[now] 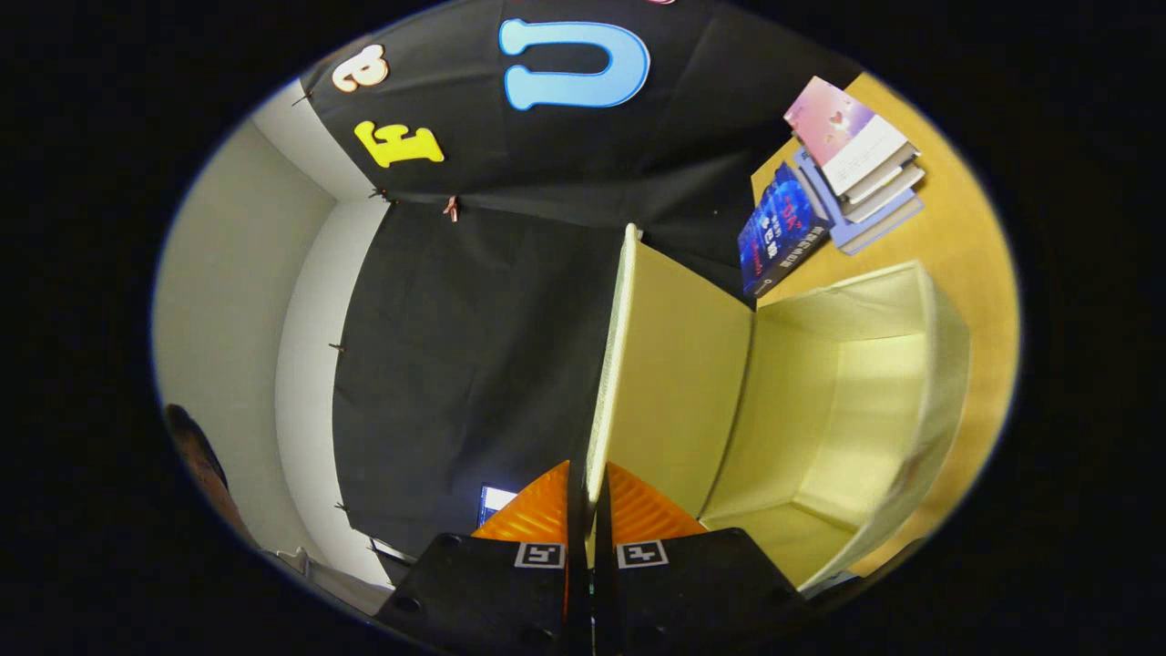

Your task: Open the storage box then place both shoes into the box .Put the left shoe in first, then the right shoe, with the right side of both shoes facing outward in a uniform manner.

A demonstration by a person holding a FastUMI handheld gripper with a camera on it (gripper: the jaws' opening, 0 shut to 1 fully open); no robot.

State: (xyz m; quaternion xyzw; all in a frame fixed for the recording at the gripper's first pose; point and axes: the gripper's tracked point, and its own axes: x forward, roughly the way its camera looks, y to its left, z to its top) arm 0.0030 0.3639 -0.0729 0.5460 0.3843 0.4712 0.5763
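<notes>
pinching the thin edge of the lid, our gripper has its two fingers drawn nearly together, one pressed to each face of the flap, so we hold it firmly. the lid stands swung up off the storage box, hinged along the box's far inner wall, and the pale interior lies open and bare to the right of the fingers. the box sits on a wooden table, with a stack of books beyond it near the black booth wall. no shoe is visible to us.

we judge the opening step nearly done. to finish it well, we should carry the lid on along its hinge arc rather than pull straight, so the light box doesn't drag or tip, and only release once the flap will rest back by itself, leaving the mouth fully clear for the left shoe.
</notes>
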